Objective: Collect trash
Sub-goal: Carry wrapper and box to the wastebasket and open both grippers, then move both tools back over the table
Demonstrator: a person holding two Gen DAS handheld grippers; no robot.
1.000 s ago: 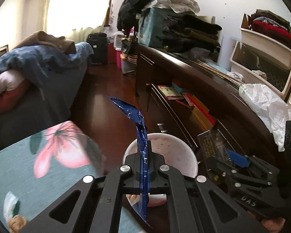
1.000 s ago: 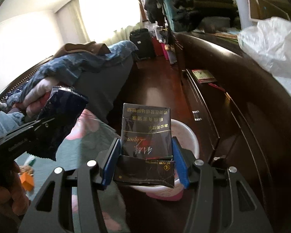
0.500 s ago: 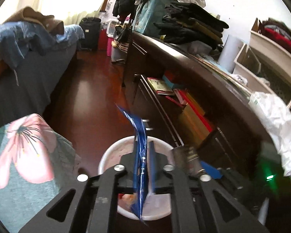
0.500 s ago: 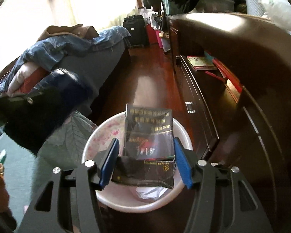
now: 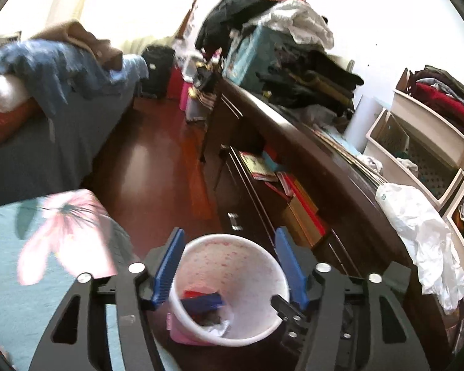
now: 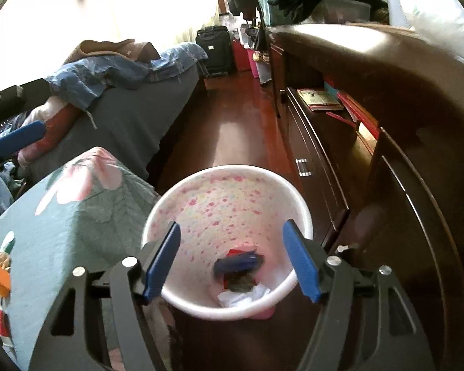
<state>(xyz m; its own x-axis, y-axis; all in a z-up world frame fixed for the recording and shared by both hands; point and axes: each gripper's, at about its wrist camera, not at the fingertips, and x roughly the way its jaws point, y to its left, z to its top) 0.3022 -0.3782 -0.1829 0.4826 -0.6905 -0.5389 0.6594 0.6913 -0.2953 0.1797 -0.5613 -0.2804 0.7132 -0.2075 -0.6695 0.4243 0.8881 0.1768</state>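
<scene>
Blue-padded left gripper [image 5: 230,262] spread wide, nothing between pads, hovering over white bin [image 5: 281,281] at lower centre of left wrist view. Right gripper [image 6: 232,258] likewise spread wide and empty, above same bin [image 6: 300,207] in lower centre of right wrist view. Bin interior speckled pink; at bottom: blue wrapper [image 6: 236,262], dark carton [image 6: 241,282] below it, red scrap, white crumpled paper [image 6: 244,296] nearest camera. Same blue wrapper [image 5: 202,303] seen low in bin from left wrist. Floral teal cover [image 6: 62,216] just beside bin at lower left. Dark wooden cabinet [image 6: 402,170] along right side, books on its open shelf. Red-brown floor [image 6: 232,117] running up centre of frame. Bed with blue blanket [image 6: 123,68] upper left. White plastic bag [image 5: 423,232] on cabinet top, right edge of left wrist view. Left gripper's pad visible at far left edge of right wrist view.
</scene>
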